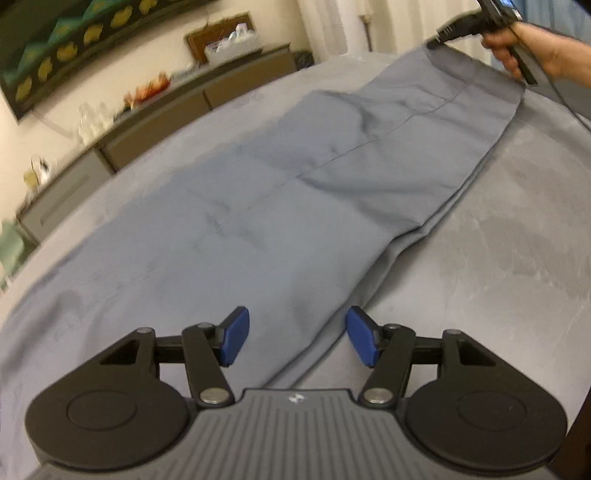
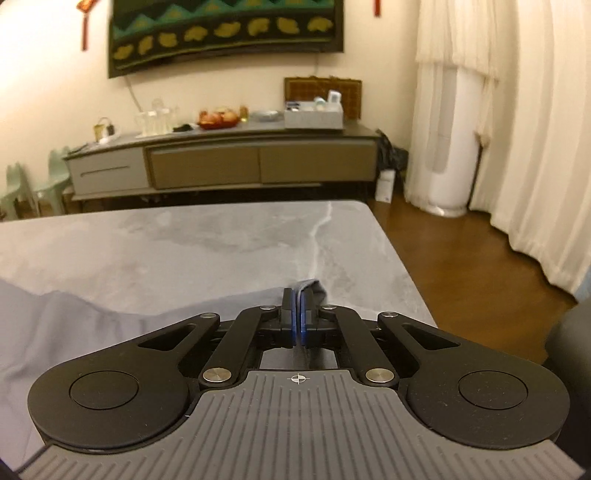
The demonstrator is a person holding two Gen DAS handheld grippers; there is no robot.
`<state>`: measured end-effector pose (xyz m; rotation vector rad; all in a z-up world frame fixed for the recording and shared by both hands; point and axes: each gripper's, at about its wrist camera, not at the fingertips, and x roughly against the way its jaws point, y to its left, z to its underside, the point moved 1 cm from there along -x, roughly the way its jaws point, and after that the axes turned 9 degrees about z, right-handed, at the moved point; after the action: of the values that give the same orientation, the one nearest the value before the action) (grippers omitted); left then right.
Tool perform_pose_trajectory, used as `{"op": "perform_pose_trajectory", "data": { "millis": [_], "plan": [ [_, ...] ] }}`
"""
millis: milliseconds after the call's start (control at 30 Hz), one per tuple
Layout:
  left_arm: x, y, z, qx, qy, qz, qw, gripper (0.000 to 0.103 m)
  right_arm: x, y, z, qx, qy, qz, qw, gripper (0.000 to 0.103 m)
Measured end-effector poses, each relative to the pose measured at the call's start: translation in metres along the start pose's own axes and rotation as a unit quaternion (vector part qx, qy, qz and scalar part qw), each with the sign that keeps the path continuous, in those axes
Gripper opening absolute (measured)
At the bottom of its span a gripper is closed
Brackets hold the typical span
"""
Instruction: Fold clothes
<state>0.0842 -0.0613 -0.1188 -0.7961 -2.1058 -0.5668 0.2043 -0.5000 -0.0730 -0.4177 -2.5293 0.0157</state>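
Fingers on the left gripper (image 1: 297,338) sit apart, blue pads (image 1: 234,338) facing each other with nothing pinched between them. They hover just above the near end of the trousers (image 1: 332,166), right over the edge where the cloth meets the bare desk (image 1: 517,258).

Right gripper (image 2: 297,306) is a different story: its fingers are closed tight on a small bunched corner of the grey cloth, which pokes out just past the tips. From the left wrist view you can see that same gripper at the far right end of the trousers, with a hand (image 1: 532,48) wrapped round its handle, holding the corner at the far edge.

The trousers are grey-blue and lie stretched out long across the grey marbled desk, running from the near left up to the far right. They look doubled over lengthwise, with a layered edge along the right side and a few soft creases near the middle. A seam line runs along the top layer.

Background is a bit blurry in the left view. Across the room there's a low sideboard (image 2: 229,162) with bits and pieces on top, a dark wall hanging (image 2: 229,33) above it, and pale curtains (image 2: 517,110) on the right over a wooden floor (image 2: 480,266).
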Motion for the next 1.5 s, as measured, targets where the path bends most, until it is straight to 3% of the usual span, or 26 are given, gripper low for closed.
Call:
{"op": "perform_pose_trajectory", "data": {
  "millis": [100,167,200,233,267,333,400,500,567,633,700,833,933,1000,1100,1133,1200,1233,1267,1333,1367,1433,1500],
  "plan": [
    [0.003,0.001,0.004,0.009,0.002,-0.001,1.0,0.055,-0.037,0.004,0.014,0.025,0.052,0.026,0.998,0.001],
    [0.008,0.003,0.01,0.019,0.001,0.0,0.9998,0.052,-0.044,0.01,0.017,0.046,0.061,0.044,0.996,0.003],
    [0.015,0.007,0.014,0.031,-0.009,-0.002,0.9995,0.052,-0.044,0.013,0.016,0.054,0.06,0.054,0.995,0.008],
    [0.024,0.014,0.018,0.049,-0.024,-0.007,0.9985,0.052,-0.04,0.015,0.01,0.055,0.06,0.064,0.995,0.029],
    [0.033,0.02,0.022,0.066,-0.04,-0.012,0.9969,0.054,-0.03,0.016,0.004,0.049,0.051,0.069,0.995,0.043],
    [0.05,0.038,0.033,0.11,-0.066,-0.03,0.9913,0.058,0.003,0.023,-0.009,0.033,0.017,0.048,0.998,0.053],
    [0.063,0.068,0.048,0.172,-0.073,-0.071,0.9797,0.058,0.034,0.034,-0.014,0.029,0.004,0.011,1.0,0.055],
    [0.078,0.123,0.083,0.258,-0.05,-0.156,0.9522,0.057,0.056,0.055,0.001,0.041,0.046,-0.055,0.997,0.053],
    [0.093,0.157,0.112,0.316,-0.037,-0.204,0.9257,0.057,0.054,0.064,0.023,0.044,0.095,-0.082,0.991,0.05],
    [0.109,0.188,0.143,0.374,-0.029,-0.245,0.8938,0.057,0.05,0.068,0.049,0.05,0.14,-0.08,0.986,0.049],
    [0.121,0.21,0.173,0.427,-0.026,-0.264,0.8646,0.057,0.061,0.066,0.064,0.061,0.137,-0.064,0.987,0.046],
    [0.128,0.235,0.219,0.484,-0.019,-0.272,0.8315,0.06,0.085,0.054,0.08,0.039,0.141,-0.029,0.989,0.046],
    [0.127,0.239,0.221,0.482,-0.039,-0.267,0.8339,0.059,0.087,0.043,0.084,0.03,0.136,0.027,0.99,0.05],
    [0.12,0.242,0.211,0.463,-0.043,-0.257,0.8469,0.054,0.085,0.027,0.083,0.012,0.134,0.067,0.989,0.05],
    [0.11,0.249,0.198,0.432,-0.051,-0.227,0.8711,0.058,0.079,0.004,0.084,-0.018,0.129,0.106,0.986,0.05],
    [0.108,0.252,0.196,0.43,-0.05,-0.228,0.8723,0.059,0.077,0.004,0.082,-0.017,0.129,0.116,0.985,0.05],
    [0.109,0.261,0.2,0.442,-0.037,-0.256,0.8588,0.059,0.075,0.004,0.08,-0.014,0.128,0.135,0.983,0.05],
    [0.115,0.268,0.209,0.458,-0.031,-0.277,0.8442,0.059,0.073,0.004,0.079,-0.013,0.127,0.144,0.981,0.05],
    [0.125,0.274,0.22,0.476,-0.038,-0.28,0.8328,0.059,0.074,0.007,0.077,-0.005,0.125,0.156,0.98,0.05],
    [0.144,0.284,0.238,0.511,-0.065,-0.255,0.8181,0.059,0.083,0.031,0.073,0.046,0.109,0.186,0.975,0.049],
    [0.152,0.288,0.244,0.519,-0.075,-0.244,0.8159,0.059,0.09,0.044,0.069,0.067,0.098,0.193,0.974,0.048],
    [0.163,0.293,0.247,0.519,-0.087,-0.235,0.8172,0.059,0.112,0.076,0.056,0.08,0.059,0.161,0.982,0.05],
    [0.164,0.294,0.243,0.501,-0.081,-0.243,0.8268,0.059,0.134,0.115,0.048,0.068,0.036,0.083,0.994,0.055]
  ]
}}
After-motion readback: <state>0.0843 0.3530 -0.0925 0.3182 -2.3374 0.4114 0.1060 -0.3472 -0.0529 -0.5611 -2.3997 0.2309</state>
